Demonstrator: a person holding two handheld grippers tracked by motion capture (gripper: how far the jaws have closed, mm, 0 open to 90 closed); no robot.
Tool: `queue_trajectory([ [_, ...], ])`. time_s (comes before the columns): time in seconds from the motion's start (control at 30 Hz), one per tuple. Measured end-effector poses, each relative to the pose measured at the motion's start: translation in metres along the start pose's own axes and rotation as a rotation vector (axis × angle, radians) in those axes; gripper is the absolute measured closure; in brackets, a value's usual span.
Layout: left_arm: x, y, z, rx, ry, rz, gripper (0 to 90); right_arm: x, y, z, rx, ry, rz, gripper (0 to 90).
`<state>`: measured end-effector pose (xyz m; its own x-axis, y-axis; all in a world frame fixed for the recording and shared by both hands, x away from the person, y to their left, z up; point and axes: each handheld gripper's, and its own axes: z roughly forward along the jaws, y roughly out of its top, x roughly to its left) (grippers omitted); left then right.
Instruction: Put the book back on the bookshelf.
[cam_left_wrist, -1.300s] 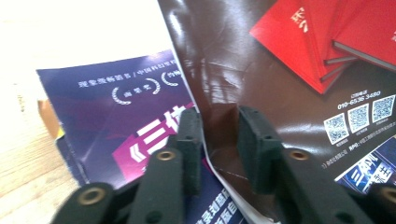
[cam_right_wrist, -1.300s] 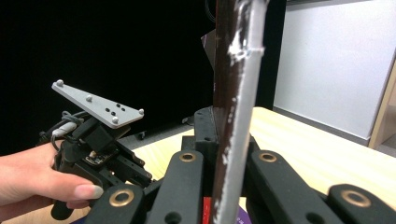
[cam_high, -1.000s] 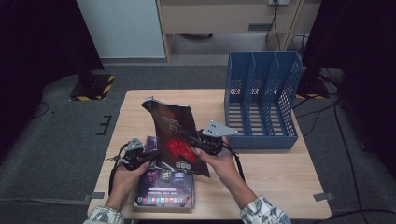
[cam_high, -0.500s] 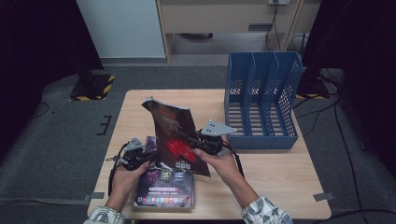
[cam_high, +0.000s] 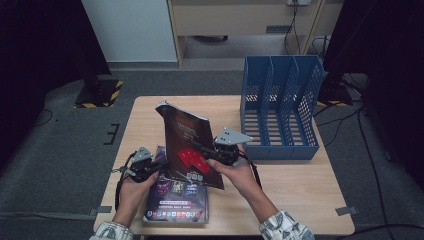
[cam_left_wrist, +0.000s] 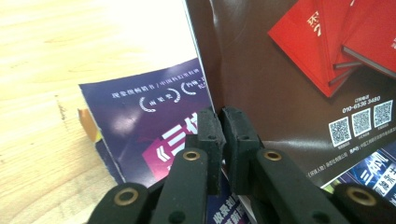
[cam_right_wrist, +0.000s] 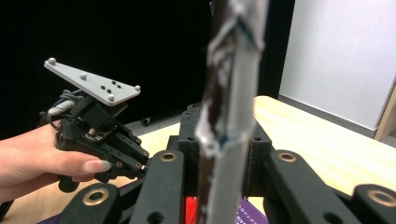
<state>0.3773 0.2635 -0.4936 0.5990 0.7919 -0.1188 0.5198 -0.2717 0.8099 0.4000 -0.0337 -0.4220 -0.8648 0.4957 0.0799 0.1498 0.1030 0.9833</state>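
A dark brown magazine (cam_high: 187, 135) with red books on its cover stands tilted on edge above the table. My left gripper (cam_high: 162, 165) is shut on its lower left edge; in the left gripper view the pads (cam_left_wrist: 210, 130) pinch the cover (cam_left_wrist: 289, 70). My right gripper (cam_high: 207, 150) straddles the right edge. Its jaws have just been opening, and the frayed page edge (cam_right_wrist: 231, 70) stands between the loosened pads (cam_right_wrist: 254, 140). A purple magazine (cam_high: 175, 200) lies flat under both hands.
A blue slotted file rack (cam_high: 277, 115) stands at the table's right back. Bare wood (cam_high: 295, 200) lies in front of it. The purple magazine (cam_left_wrist: 140, 121) reaches nearly to the front edge. Dark floor surrounds the table.
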Motion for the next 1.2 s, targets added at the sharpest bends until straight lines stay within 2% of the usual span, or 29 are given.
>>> queue_trajectory([
  [0.5,-0.0014,0.0016,-0.0022,-0.011,0.019,0.024,85.9,-0.0020,0.0023,-0.0027,-0.001,-0.016,0.007,73.8],
  [0.93,-0.0023,0.0022,-0.0037,-0.021,0.027,0.031,86.1,-0.0024,0.0044,-0.0018,0.010,-0.011,0.029,60.4],
  [1.2,-0.0026,0.0024,-0.0039,-0.023,0.028,0.034,86.3,-0.0026,0.0065,-0.0022,0.013,-0.003,0.026,56.1],
])
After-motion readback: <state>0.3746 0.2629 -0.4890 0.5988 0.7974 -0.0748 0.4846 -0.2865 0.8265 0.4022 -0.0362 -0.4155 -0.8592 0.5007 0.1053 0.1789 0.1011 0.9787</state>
